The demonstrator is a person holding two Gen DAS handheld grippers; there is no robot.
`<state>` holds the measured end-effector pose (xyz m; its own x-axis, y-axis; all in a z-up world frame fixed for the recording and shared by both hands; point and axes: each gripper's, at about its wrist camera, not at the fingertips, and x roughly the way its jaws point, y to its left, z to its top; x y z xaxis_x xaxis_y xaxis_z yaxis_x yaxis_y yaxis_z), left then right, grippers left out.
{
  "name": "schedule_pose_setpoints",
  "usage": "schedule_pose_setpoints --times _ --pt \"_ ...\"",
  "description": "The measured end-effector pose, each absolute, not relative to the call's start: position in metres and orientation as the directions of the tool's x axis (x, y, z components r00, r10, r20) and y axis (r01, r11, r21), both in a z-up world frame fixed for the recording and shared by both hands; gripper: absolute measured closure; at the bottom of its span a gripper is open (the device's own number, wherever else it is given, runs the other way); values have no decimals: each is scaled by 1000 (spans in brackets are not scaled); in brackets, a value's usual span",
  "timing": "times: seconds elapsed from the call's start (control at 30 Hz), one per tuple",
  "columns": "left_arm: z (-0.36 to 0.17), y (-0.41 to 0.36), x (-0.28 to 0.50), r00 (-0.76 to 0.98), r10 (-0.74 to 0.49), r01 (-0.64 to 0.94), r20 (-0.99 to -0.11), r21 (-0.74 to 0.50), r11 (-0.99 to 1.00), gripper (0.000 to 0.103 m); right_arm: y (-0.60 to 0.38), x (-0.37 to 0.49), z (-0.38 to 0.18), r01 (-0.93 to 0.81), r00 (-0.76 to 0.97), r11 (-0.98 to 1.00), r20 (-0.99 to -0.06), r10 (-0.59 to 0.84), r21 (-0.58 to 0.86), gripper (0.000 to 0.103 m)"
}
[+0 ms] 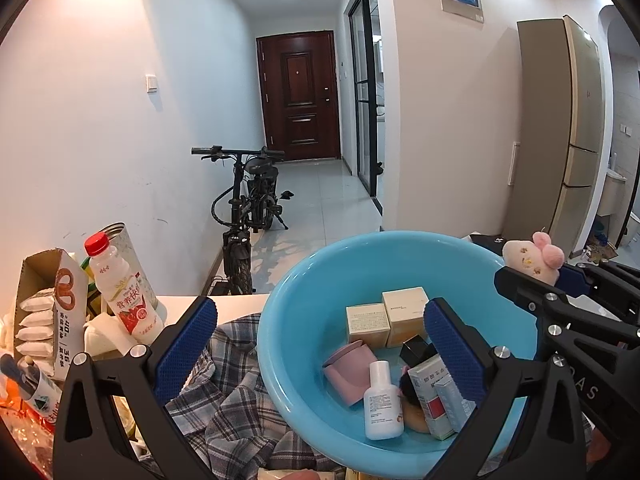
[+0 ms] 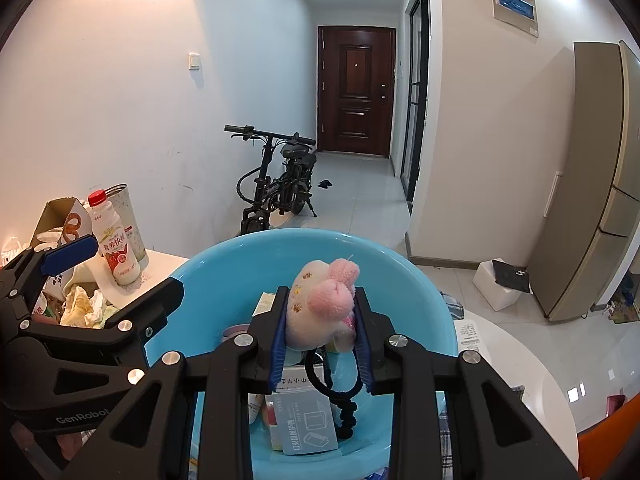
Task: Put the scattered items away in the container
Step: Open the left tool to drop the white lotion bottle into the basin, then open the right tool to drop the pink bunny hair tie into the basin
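My left tongs (image 1: 320, 344) gape empty over the blue basin (image 1: 280, 344), boxes and bottles already inside. My right tongs (image 2: 320, 336) clench the plush toy (image 2: 324, 304) above the basin (image 2: 420, 304); I should release it low, over the middle.

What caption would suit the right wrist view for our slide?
Right gripper shut on a pink-and-cream plush toy above the round blue plastic basin of small boxes.
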<state>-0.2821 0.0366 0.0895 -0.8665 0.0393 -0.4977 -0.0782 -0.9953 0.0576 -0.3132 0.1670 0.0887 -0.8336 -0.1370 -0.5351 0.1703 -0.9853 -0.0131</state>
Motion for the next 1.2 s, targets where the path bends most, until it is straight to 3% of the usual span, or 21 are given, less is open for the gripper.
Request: schedule_pose_setpoints --times 1.13,1.17,1.2 --pt "88 40 -284 -863 15 -71 -506 91 -993 0 164 -316 86 160 -834 -987 -539 -120 -28 72" --pt "88 39 -284 -864 8 -65 -504 96 -993 1 164 -317 85 160 -833 -987 -541 -117 -32 71" --pt "88 39 -284 -865 -5 -55 -502 105 -993 0 164 -318 85 155 -831 -987 -546 -109 -40 64"
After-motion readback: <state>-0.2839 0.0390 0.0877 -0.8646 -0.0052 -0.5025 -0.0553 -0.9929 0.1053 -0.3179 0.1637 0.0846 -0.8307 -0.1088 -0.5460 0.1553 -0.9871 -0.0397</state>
